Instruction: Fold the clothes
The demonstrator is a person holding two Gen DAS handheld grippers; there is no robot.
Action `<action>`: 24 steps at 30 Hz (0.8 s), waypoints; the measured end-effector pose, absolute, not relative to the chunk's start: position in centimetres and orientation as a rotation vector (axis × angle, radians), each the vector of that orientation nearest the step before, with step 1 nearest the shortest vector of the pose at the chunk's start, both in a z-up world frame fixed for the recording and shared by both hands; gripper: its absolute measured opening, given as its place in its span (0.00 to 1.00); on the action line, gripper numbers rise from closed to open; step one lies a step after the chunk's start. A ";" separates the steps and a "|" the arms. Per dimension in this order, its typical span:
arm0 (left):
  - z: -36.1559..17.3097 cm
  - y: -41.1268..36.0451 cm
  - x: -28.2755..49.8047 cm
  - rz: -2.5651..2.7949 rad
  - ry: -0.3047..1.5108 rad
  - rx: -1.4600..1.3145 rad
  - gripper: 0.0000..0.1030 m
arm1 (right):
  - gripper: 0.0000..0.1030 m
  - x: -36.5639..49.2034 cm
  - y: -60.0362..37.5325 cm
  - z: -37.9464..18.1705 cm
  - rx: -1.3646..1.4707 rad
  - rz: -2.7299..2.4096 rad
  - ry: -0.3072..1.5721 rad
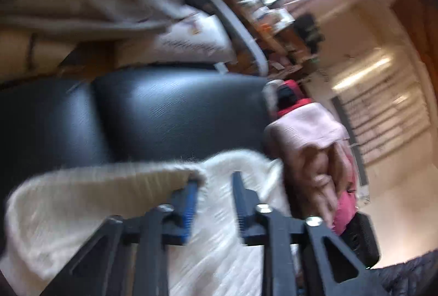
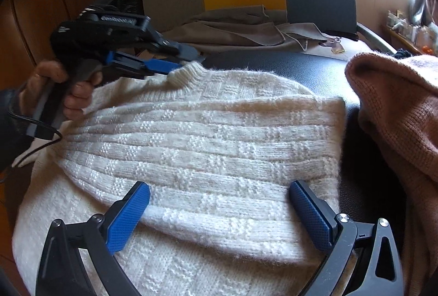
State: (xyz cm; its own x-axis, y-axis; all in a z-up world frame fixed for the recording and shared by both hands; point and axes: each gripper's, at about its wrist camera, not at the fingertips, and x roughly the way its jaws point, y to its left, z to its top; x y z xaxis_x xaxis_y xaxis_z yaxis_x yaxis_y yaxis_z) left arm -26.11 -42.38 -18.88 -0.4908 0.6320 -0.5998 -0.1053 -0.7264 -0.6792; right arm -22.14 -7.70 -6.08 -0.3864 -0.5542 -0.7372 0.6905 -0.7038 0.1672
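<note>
Between the right tongs (image 2: 219,200), cream sweater (image 2: 208,137)

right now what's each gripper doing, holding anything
left gripper: jaws nearly closed at the white sweater's collar; cannot tell if they pinch it.
right gripper: jaws wide open over the sweater, holding nothing.

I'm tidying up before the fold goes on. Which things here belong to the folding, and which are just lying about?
In the job:
cream cable-knit sweater
left claw at the sweater's collar
right claw, wide open over the sweater

Lying about:
pinkish-brown knitted garment
grey-beige cloth
black leather seat
</note>
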 end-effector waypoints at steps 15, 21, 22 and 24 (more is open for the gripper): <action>-16.3 -47.8 -19.9 2.553 -1.066 -1.024 0.22 | 1.00 -22.2 -7.8 -6.1 1.044 -2.119 0.193; -17.4 -47.7 -9.9 2.776 -0.939 -1.093 0.22 | 1.00 -23.3 -7.4 -4.7 1.048 -2.046 0.057; -18.0 -47.6 -9.1 2.810 -0.907 -1.136 0.22 | 1.00 -24.0 -7.7 -3.8 1.049 -1.987 -0.030; -19.5 -47.8 -8.4 2.817 -0.935 -1.189 0.22 | 1.00 -25.6 -9.1 -1.9 1.045 -1.847 -0.190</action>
